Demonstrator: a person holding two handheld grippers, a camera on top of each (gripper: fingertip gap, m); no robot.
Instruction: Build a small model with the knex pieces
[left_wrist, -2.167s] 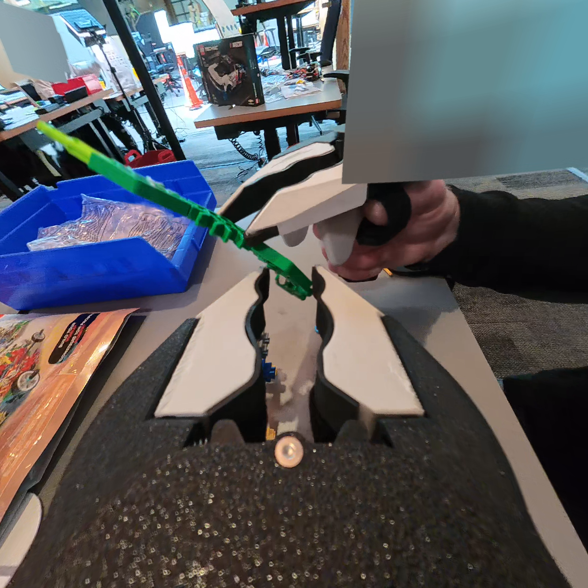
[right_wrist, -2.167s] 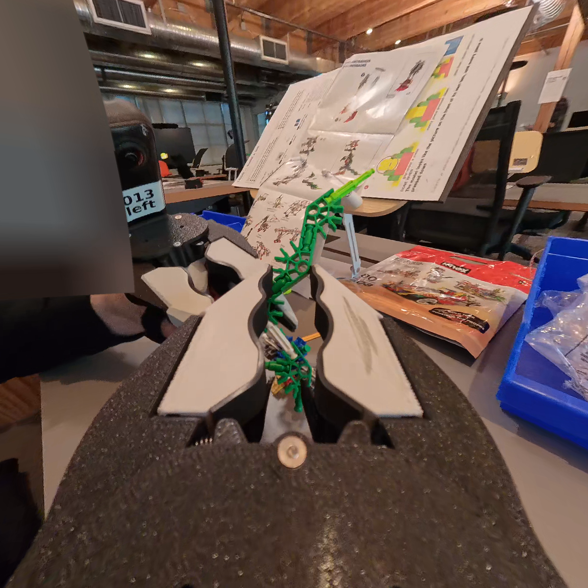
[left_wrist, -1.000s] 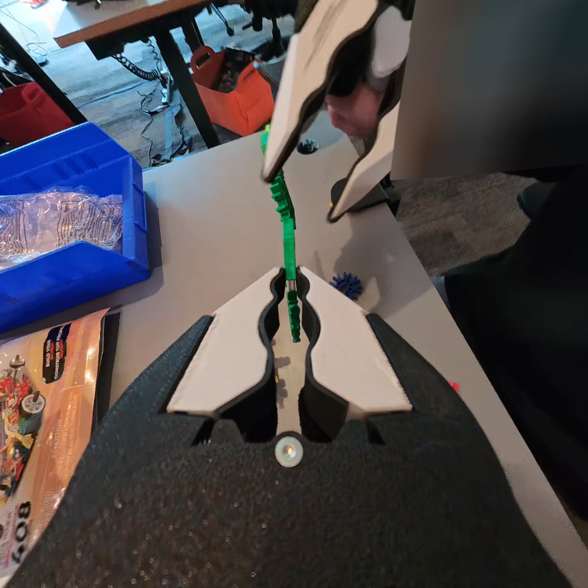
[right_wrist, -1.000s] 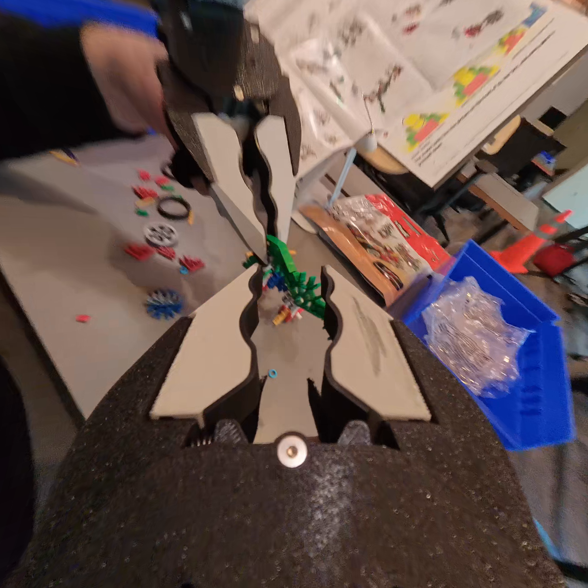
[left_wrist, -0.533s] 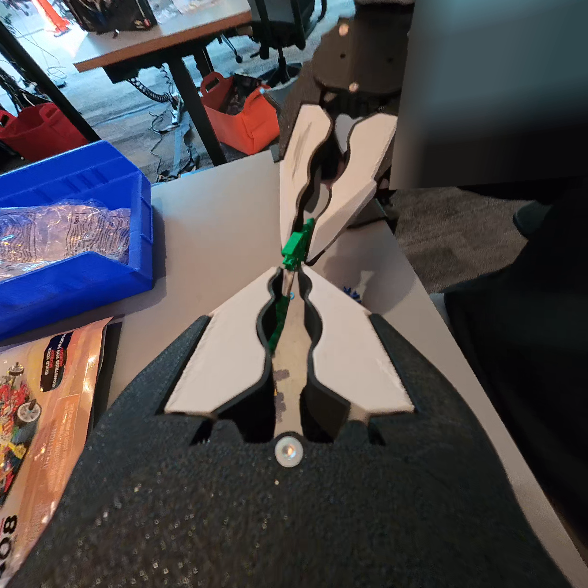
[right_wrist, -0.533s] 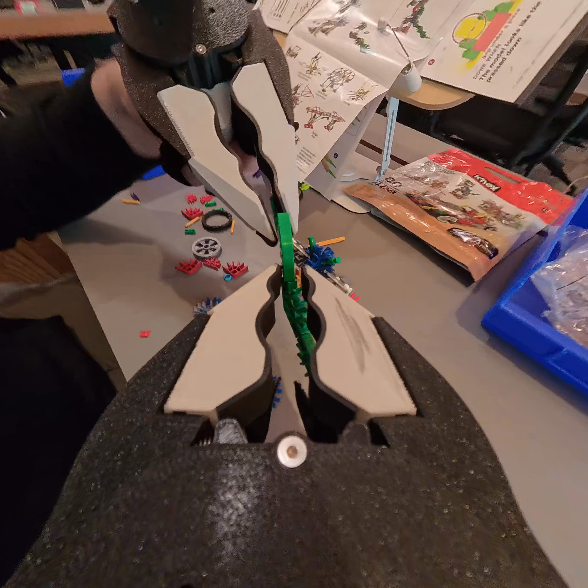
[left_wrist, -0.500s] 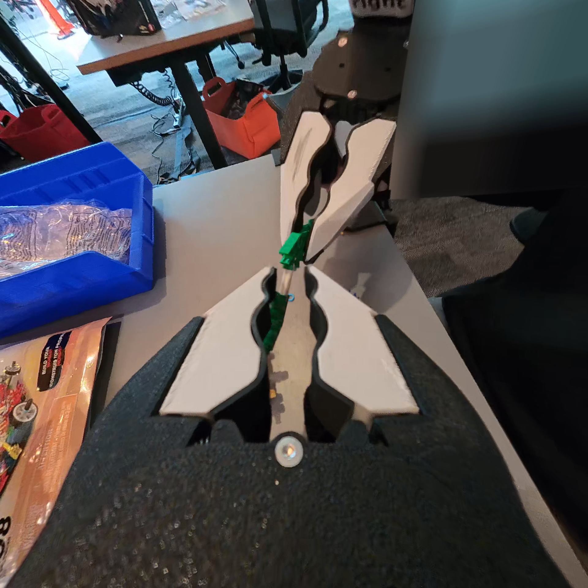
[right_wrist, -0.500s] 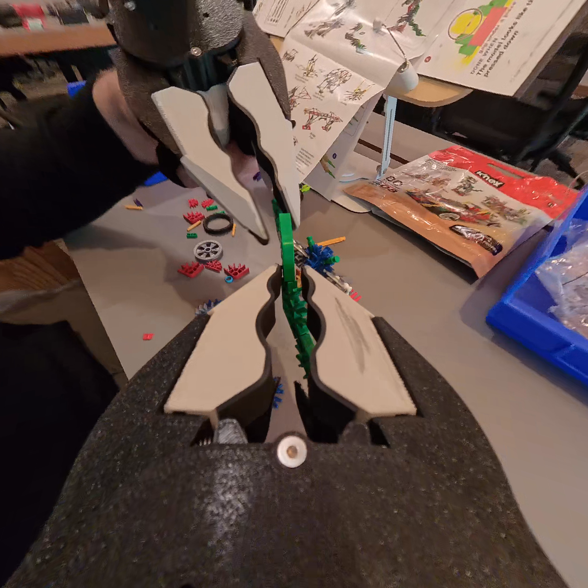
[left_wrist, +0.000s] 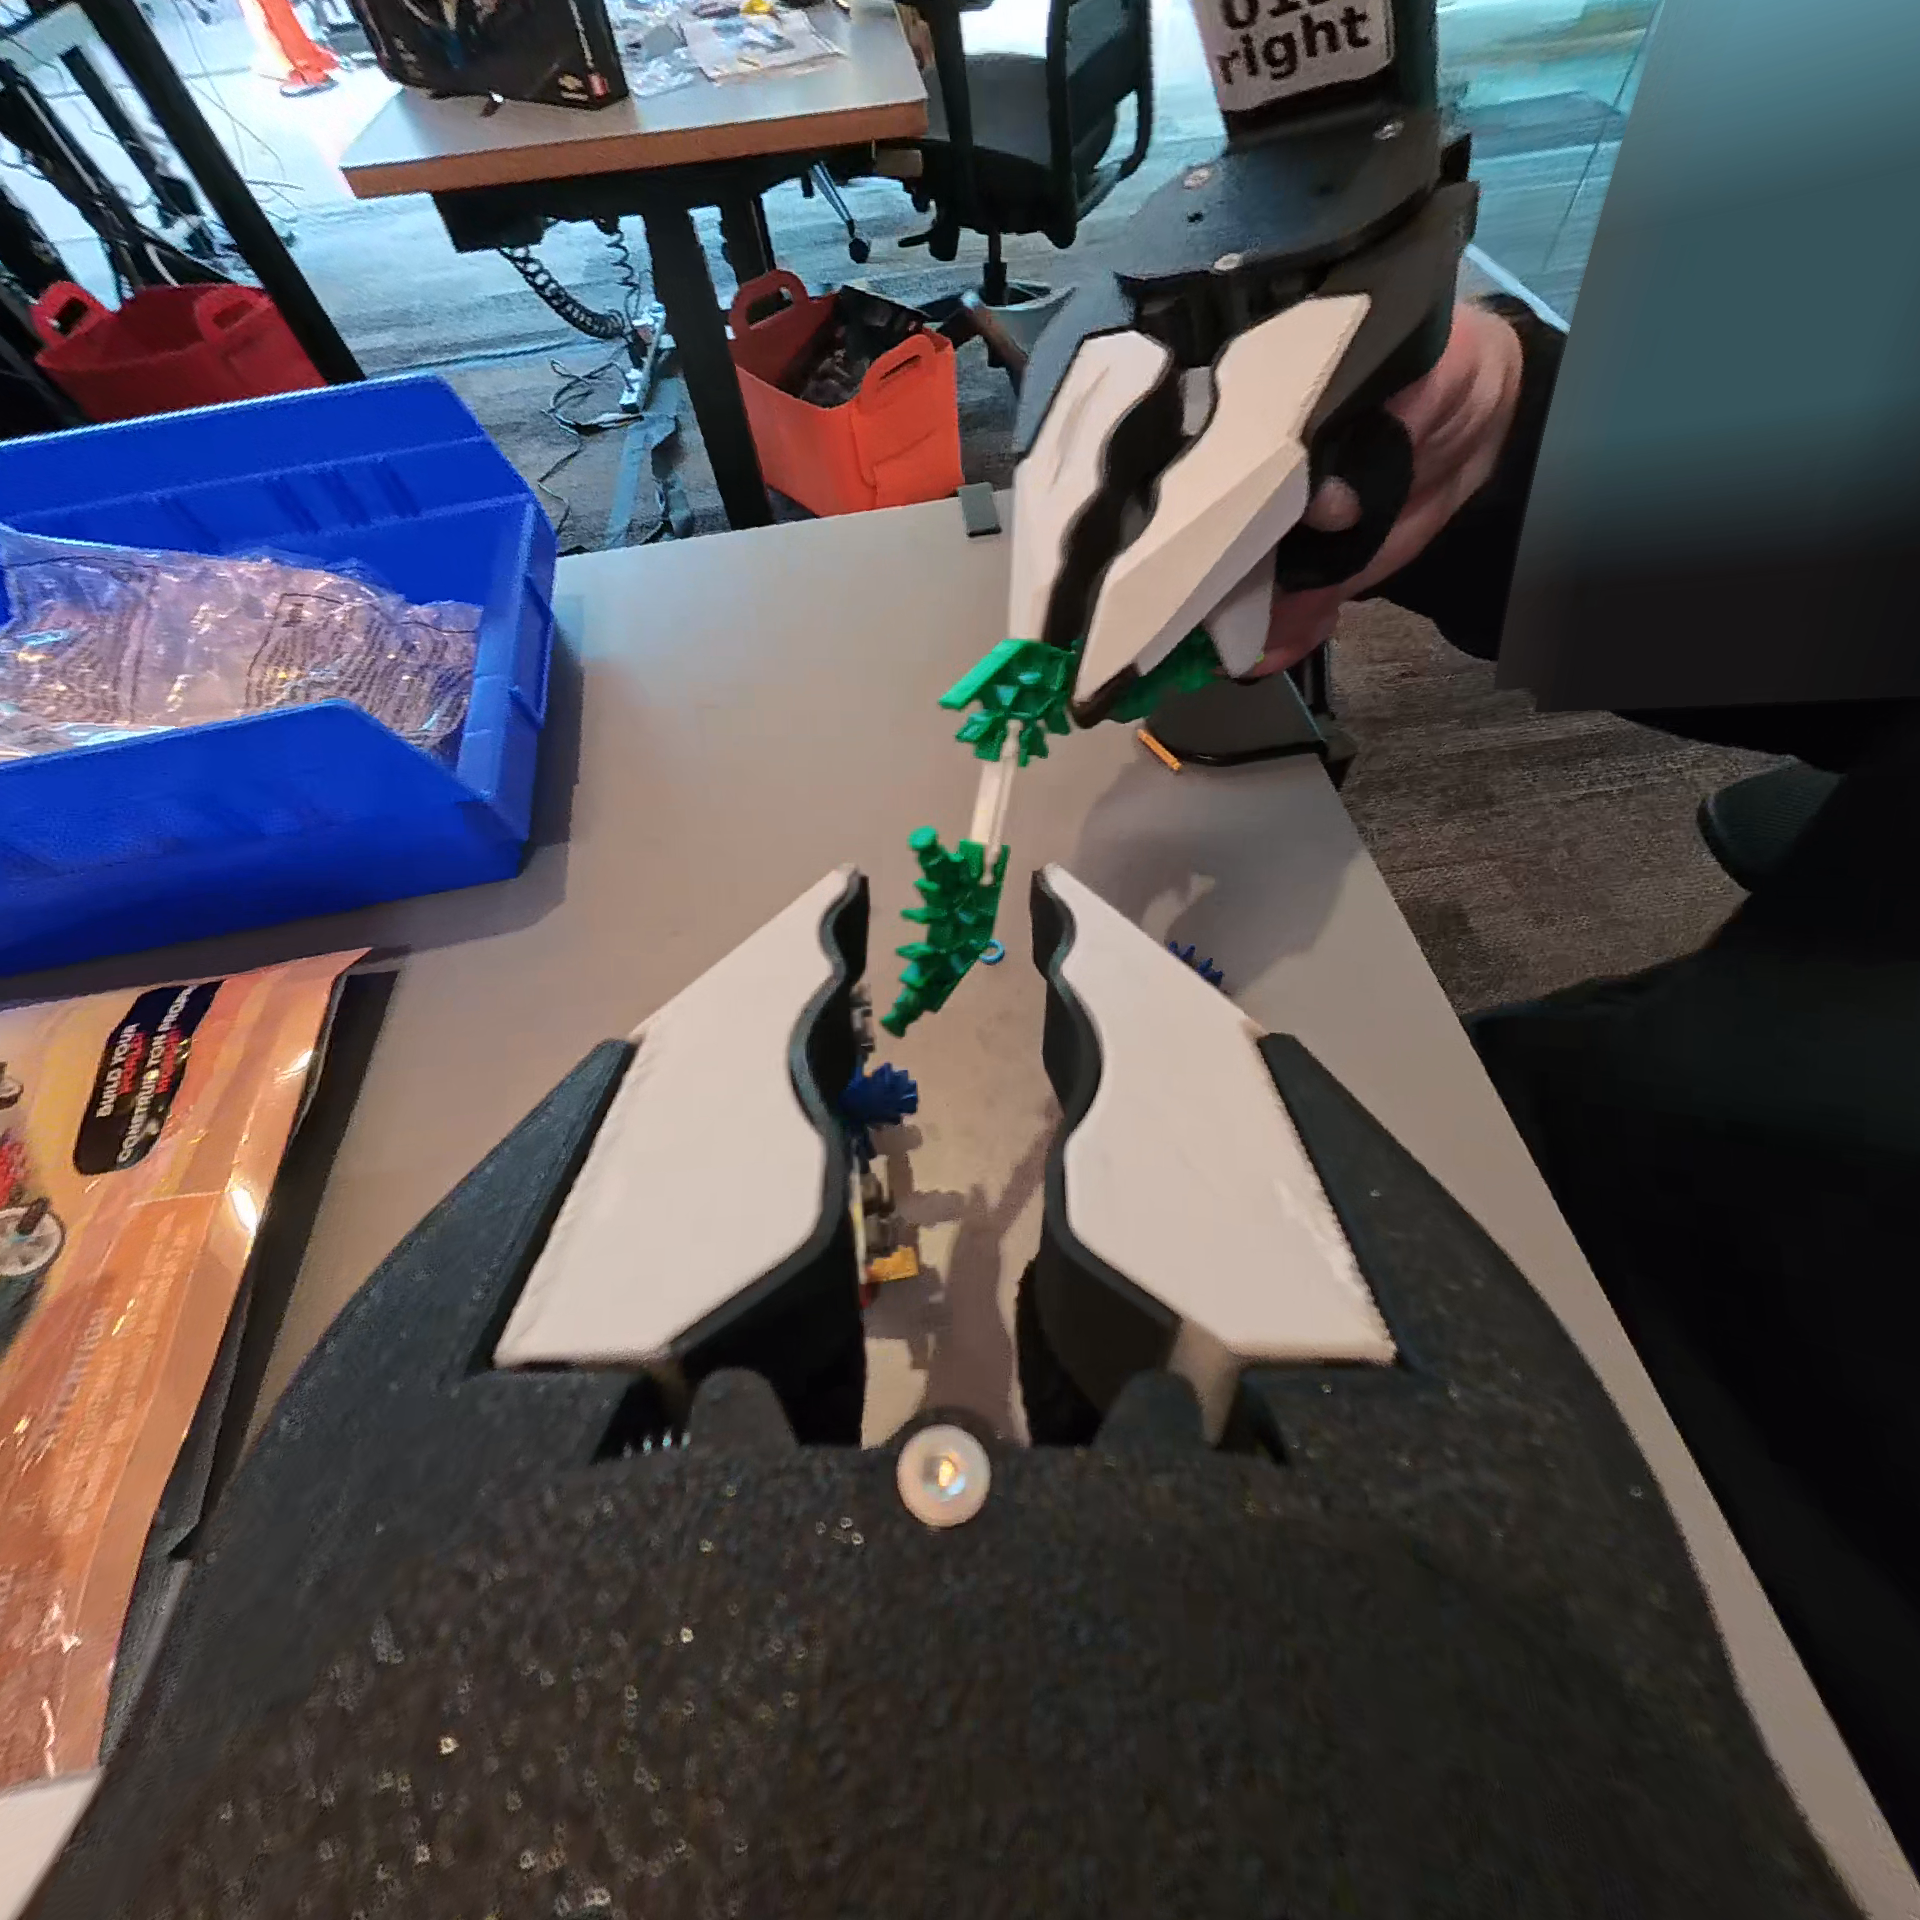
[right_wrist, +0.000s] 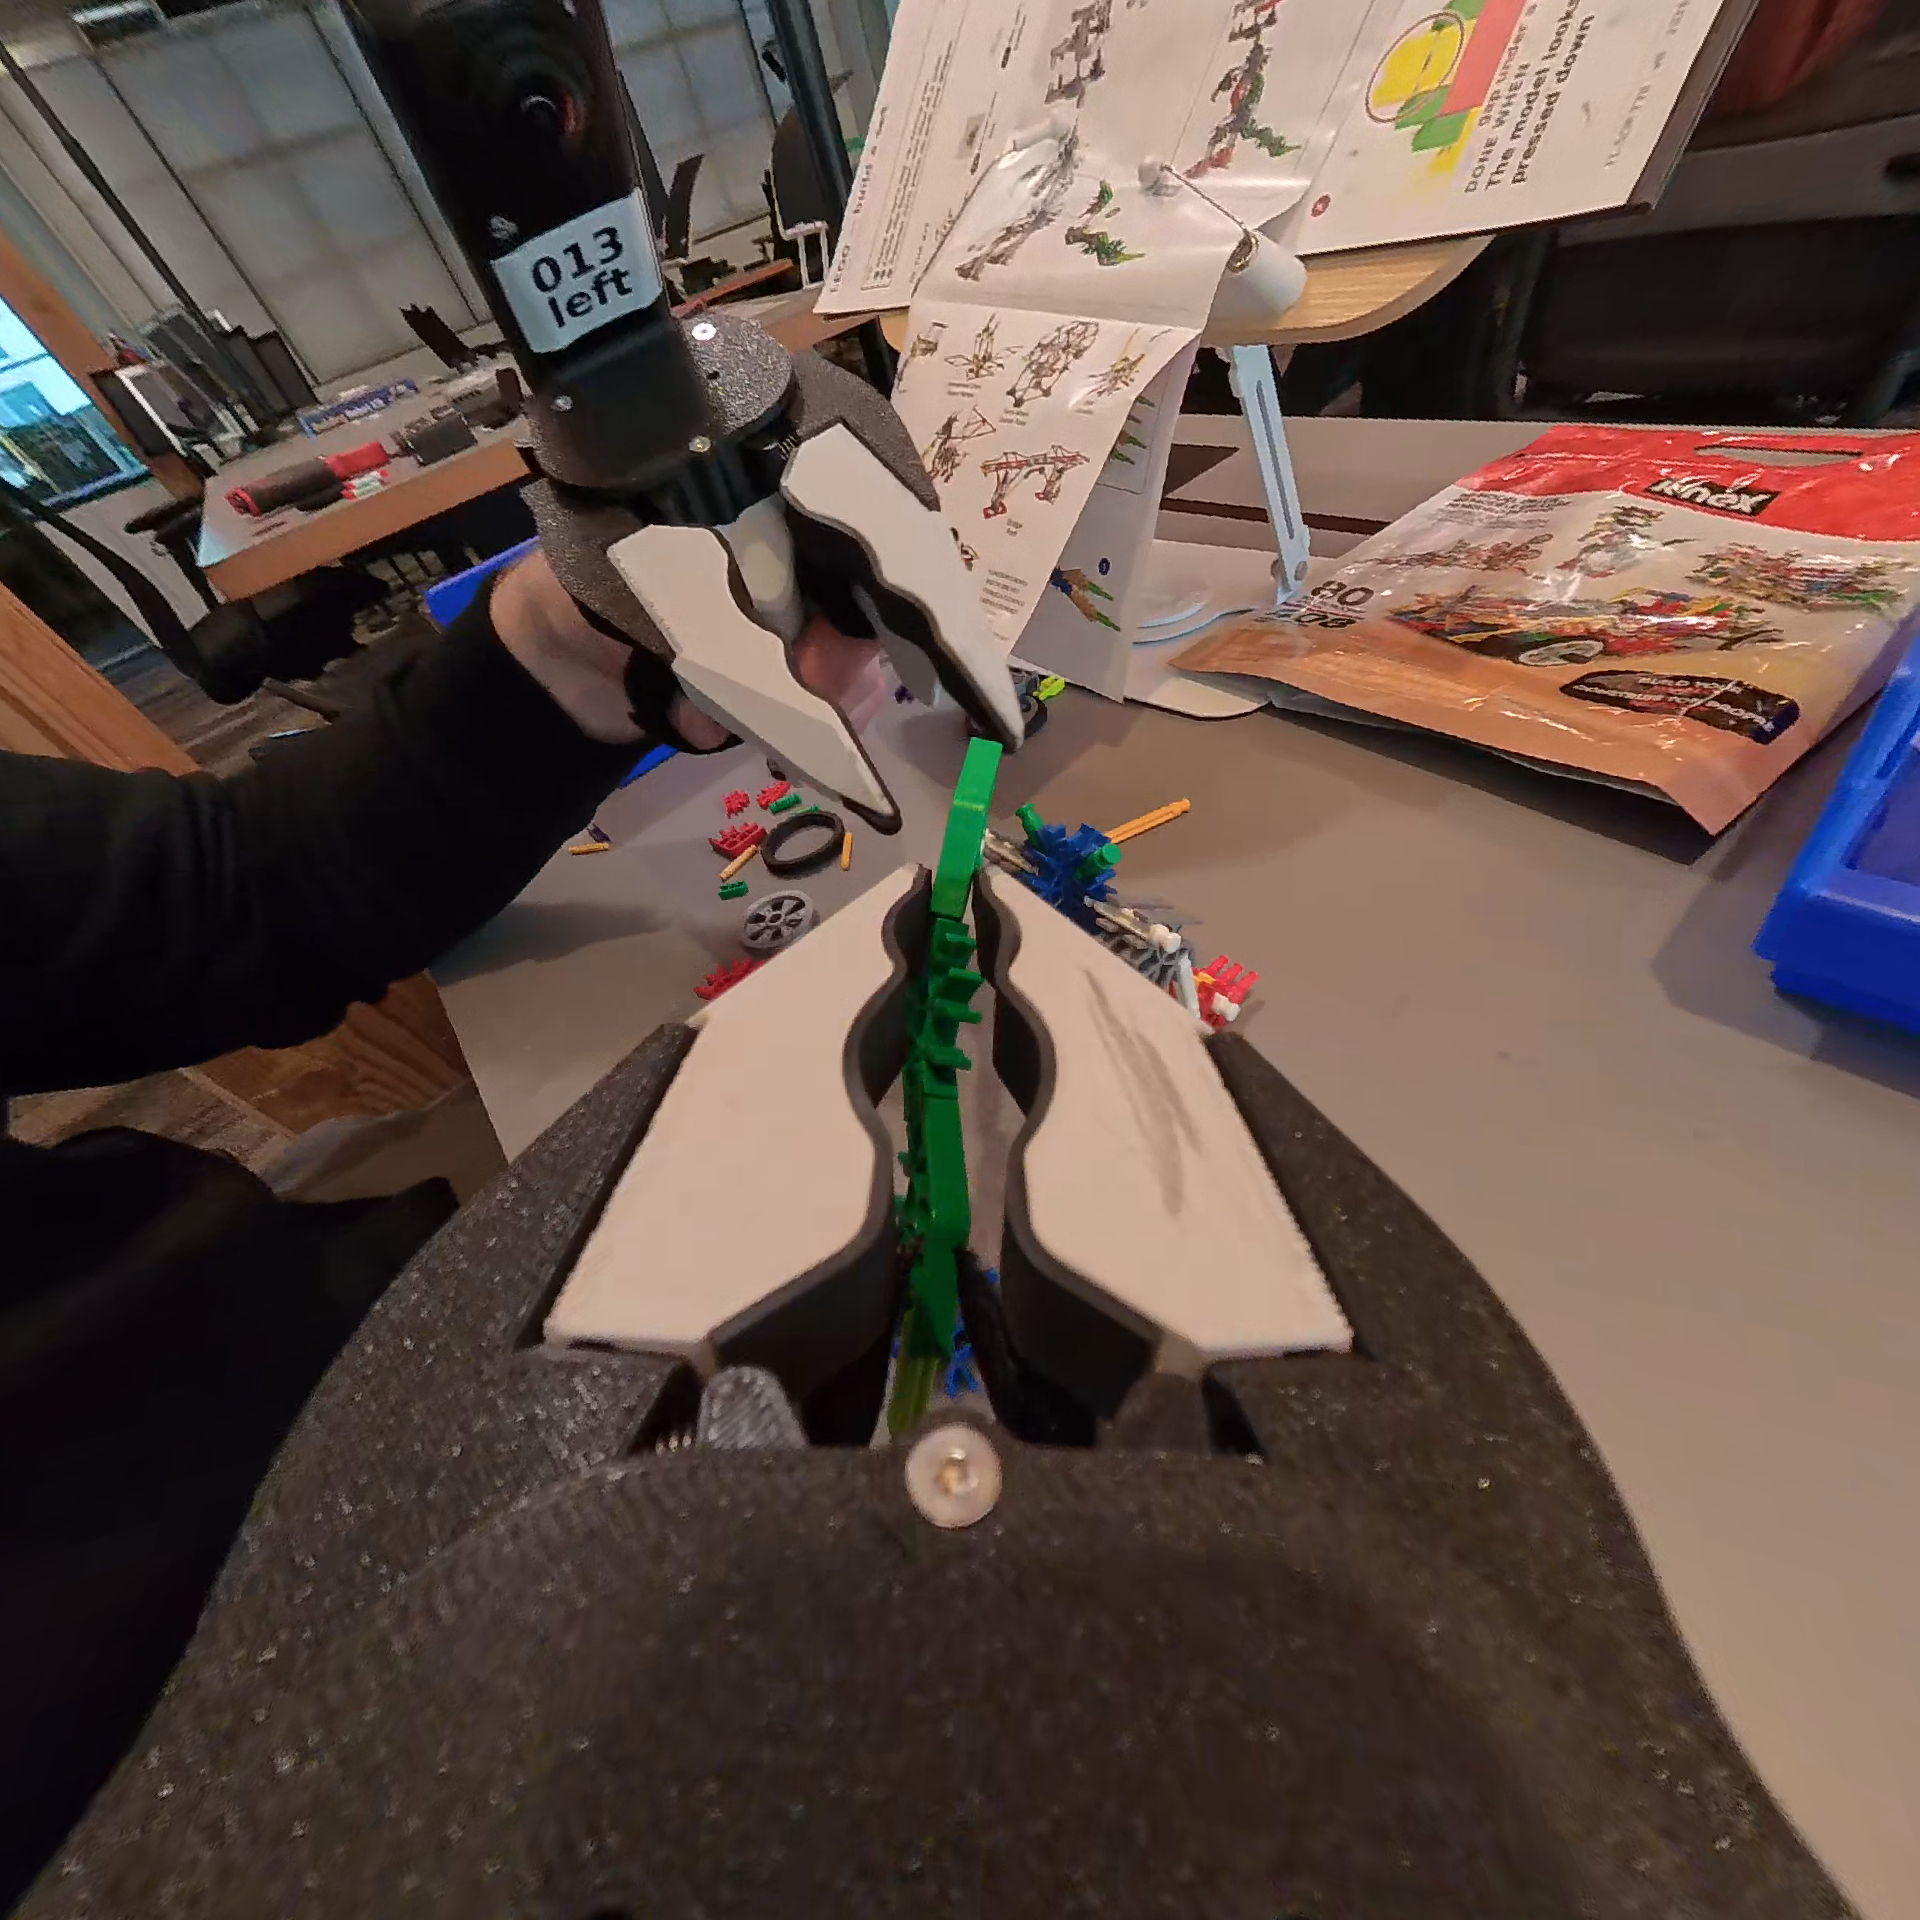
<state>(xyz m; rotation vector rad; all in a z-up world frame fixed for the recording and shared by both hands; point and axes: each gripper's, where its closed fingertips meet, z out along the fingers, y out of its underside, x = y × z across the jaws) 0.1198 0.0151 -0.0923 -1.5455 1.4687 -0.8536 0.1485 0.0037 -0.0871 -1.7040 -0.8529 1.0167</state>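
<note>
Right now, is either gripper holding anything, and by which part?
The right gripper is shut on the green connector chain, pinching it along its length. The left gripper is open around the chain's free end, gripping nothing.

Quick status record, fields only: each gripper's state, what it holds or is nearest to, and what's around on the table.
left gripper: open, fingers either side of the chain's lower end
right gripper: shut on green connector chain
chain: hangs in the air above grey table
loose parts: blue, red and yellow pieces beyond the right gripper
left side: blue bin, printed bag
behind: instruction sheet on a stand
</note>
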